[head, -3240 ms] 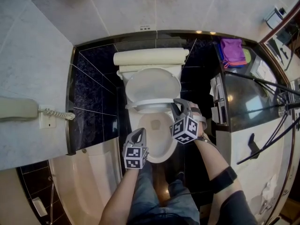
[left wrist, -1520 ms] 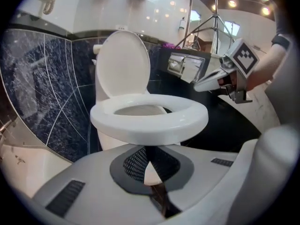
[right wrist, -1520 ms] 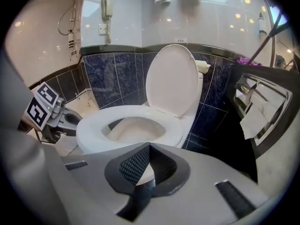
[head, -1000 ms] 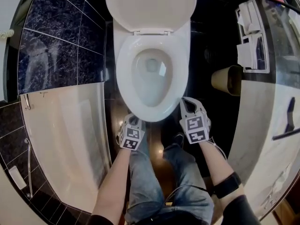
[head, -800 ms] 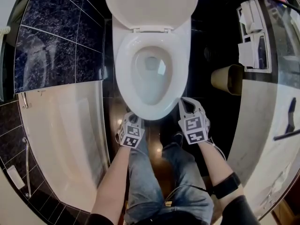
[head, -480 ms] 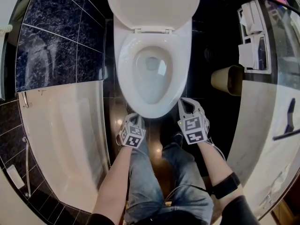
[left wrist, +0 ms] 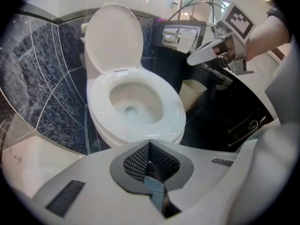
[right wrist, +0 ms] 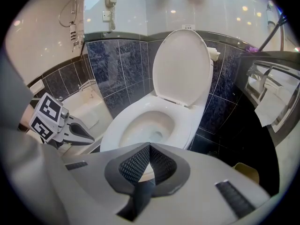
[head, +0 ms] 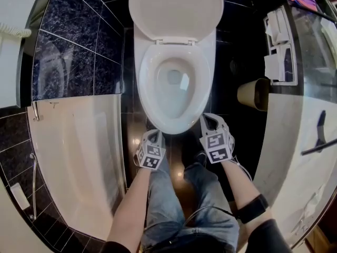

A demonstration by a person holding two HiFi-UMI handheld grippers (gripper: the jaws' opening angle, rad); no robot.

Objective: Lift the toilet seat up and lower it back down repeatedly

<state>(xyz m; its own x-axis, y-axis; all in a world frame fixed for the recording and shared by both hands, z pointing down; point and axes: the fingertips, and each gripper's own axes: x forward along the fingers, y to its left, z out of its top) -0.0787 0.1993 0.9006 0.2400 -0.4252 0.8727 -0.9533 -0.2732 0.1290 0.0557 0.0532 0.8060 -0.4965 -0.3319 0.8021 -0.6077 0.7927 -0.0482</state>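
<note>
The white toilet [head: 174, 83] stands ahead with its seat ring [head: 149, 96] lying flat on the bowl. Its lid [head: 176, 9] is tipped up against the tank. My left gripper [head: 152, 134] hovers just off the bowl's front left edge, shut and empty; in its own view the left gripper [left wrist: 150, 143] has its pads together. My right gripper [head: 206, 119] sits at the bowl's front right, also shut with nothing held, and the right gripper [right wrist: 150, 145] shows the same from its own camera. Neither gripper touches the seat.
A pale bathtub [head: 79, 157] runs along the left. A tan bin [head: 253, 94] stands on the dark floor to the right, below a paper holder [head: 276, 41] on the counter side. The person's jeans-clad legs [head: 174, 204] are right behind the grippers.
Three seconds ago the right gripper was up beside the raised seat near the hinge; both grippers now sit at the bowl's front. Over the last second they barely moved; the view shifted slightly.
</note>
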